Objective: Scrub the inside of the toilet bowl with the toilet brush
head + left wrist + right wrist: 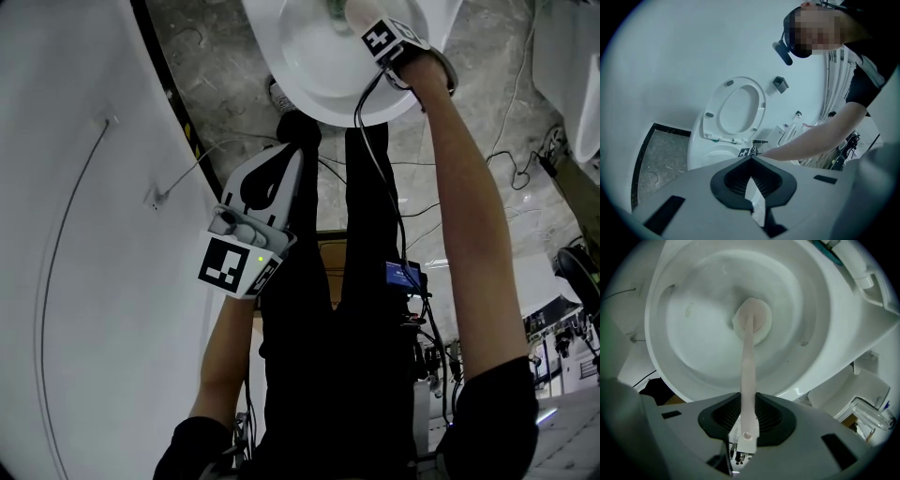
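Note:
The white toilet bowl [309,75] lies at the top of the head view, and its raised seat and lid [738,110] show in the left gripper view. My right gripper [389,37] reaches over the bowl, shut on the pale toilet brush handle [747,371]. The round brush head [752,322] sits low in the toilet bowl [693,333], near the drain. My left gripper [281,169] hangs back from the toilet beside the wall. Its jaws [752,187] are shut with nothing between them.
A white wall [75,234] runs along the left, with a black strip [173,103] at its foot. Cables [511,122] trail over the grey marble floor on the right. Another white fixture [572,66] stands at the far right.

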Demonstrator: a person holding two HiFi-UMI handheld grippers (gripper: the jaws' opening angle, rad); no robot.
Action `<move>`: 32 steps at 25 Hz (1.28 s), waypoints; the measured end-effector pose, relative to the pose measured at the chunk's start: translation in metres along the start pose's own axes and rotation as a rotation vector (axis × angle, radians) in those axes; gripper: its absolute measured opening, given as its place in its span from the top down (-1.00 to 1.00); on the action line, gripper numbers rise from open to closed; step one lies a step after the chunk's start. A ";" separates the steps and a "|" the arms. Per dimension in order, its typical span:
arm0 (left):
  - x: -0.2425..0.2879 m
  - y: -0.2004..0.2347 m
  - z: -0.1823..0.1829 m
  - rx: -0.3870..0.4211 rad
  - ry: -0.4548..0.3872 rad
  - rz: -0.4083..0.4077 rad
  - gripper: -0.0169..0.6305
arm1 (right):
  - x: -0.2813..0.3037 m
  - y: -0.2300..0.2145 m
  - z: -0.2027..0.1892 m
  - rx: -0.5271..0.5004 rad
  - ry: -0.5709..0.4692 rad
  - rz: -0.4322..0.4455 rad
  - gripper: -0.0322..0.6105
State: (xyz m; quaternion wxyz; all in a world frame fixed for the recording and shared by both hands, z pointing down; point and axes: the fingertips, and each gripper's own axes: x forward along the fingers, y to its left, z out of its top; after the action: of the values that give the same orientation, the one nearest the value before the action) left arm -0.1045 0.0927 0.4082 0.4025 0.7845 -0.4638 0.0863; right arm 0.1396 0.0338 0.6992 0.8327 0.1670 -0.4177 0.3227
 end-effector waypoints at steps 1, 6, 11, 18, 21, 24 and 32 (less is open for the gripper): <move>0.000 -0.001 0.000 0.000 0.001 -0.001 0.92 | 0.003 0.003 -0.004 -0.001 0.013 0.013 0.58; 0.000 -0.001 0.000 0.001 -0.005 0.003 0.92 | 0.007 0.018 -0.026 -0.039 0.099 0.082 0.58; -0.004 -0.012 0.011 0.020 -0.023 -0.012 0.92 | 0.003 0.018 -0.054 -0.057 0.137 0.088 0.58; -0.008 -0.024 0.033 0.037 -0.064 -0.004 0.92 | -0.015 0.007 -0.085 -0.086 0.169 0.062 0.58; -0.012 -0.033 0.037 0.041 -0.077 -0.003 0.92 | -0.005 0.016 -0.105 -0.101 0.207 0.078 0.58; -0.018 -0.038 0.038 0.045 -0.091 0.007 0.92 | 0.008 0.038 -0.122 -0.096 0.225 0.131 0.58; -0.020 -0.056 0.038 0.066 -0.067 0.028 0.92 | 0.024 0.135 -0.117 -0.023 0.137 0.459 0.58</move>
State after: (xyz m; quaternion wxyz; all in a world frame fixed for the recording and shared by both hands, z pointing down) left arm -0.0796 0.0925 0.3422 0.3595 0.7931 -0.4850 0.0809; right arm 0.1279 0.2073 0.6501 0.7659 0.0359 -0.3909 0.5093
